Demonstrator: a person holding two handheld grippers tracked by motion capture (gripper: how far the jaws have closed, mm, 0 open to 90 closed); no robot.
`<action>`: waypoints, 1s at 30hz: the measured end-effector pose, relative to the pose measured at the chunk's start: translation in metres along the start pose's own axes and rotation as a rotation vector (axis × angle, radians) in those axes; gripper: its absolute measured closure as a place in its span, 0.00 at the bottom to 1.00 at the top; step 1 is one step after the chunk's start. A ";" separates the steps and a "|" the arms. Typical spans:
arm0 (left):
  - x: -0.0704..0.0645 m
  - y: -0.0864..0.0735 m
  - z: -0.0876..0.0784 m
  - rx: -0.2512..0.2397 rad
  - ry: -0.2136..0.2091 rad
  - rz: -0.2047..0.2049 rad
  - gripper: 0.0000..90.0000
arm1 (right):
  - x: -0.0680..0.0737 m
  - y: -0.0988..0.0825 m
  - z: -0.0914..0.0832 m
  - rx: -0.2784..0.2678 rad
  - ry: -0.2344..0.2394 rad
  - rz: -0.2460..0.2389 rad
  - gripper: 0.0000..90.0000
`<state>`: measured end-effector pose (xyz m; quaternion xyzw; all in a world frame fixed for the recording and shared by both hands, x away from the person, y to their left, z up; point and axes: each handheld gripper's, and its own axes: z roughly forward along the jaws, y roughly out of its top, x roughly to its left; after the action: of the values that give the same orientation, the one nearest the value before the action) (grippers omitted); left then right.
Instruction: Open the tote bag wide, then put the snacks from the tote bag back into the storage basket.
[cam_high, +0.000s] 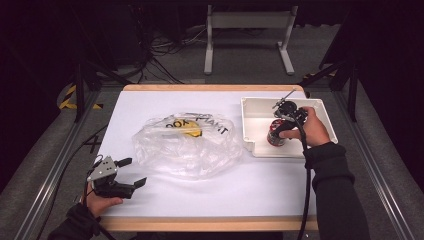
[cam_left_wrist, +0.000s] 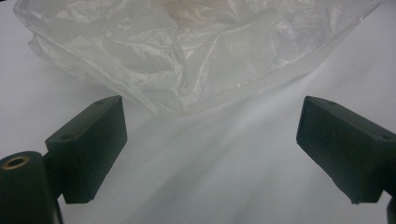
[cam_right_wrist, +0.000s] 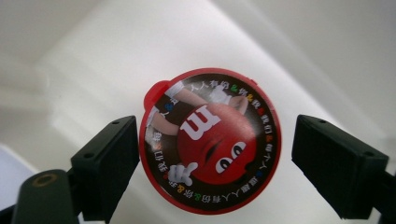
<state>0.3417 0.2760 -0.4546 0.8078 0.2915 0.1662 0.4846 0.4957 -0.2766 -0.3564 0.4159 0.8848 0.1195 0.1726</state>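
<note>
- Two tongs in play: right tongs (cam_high: 280, 119) held over the white tray (cam_high: 320, 106) at the desk's right rear; left tongs (cam_high: 131, 172) parked low at the desk's front left corner.
- Red candy tub (cam_right_wrist: 210, 140) standing upright in the tray, lid up, long axis vertical and in line with the right tongs' approach from above.
- Seen along the right tongs: lid centred between the two jaws, the jaw on the picture's left just at or touching the lid rim, the other jaw standing clearly off it.
- Right tongs: spread wider than the lid, nothing clamped yet.
- Left tongs: wide apart, nothing held, bare desk (cam_left_wrist: 210, 177) between the jaws.
- Clear plastic bag (cam_high: 187, 145) lying crumpled mid-desk, between the two tongs; nearest corner just ahead of the left tongs, not touched.
- Yellow item (cam_high: 192, 131) visible through the bag film near its rear; kind not discernible.
- Deciding relation: tub directly below and inside the right tongs' span; well apart from the left tongs, with the bag between.
- Judged next move: lower slightly, close across the lid's width, lift straight up along the tub's axis.
- Judged risk: off-centre closure pushing the tub sideways toward the tray wall.
</note>
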 end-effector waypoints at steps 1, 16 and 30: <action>0.000 0.000 0.000 -0.002 0.000 0.000 0.11 | 0.000 0.000 -0.002 -0.010 -0.002 0.004 0.17; 0.000 0.000 0.001 0.005 0.002 -0.006 0.10 | 0.023 -0.021 -0.040 -0.197 -0.069 -0.045 0.18; -0.001 0.001 0.002 0.012 0.014 -0.006 0.10 | 0.049 -0.062 -0.062 -0.314 -0.074 -0.122 0.18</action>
<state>0.3421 0.2736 -0.4551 0.8087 0.2982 0.1686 0.4781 0.3984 -0.2819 -0.3318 0.3336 0.8719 0.2300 0.2749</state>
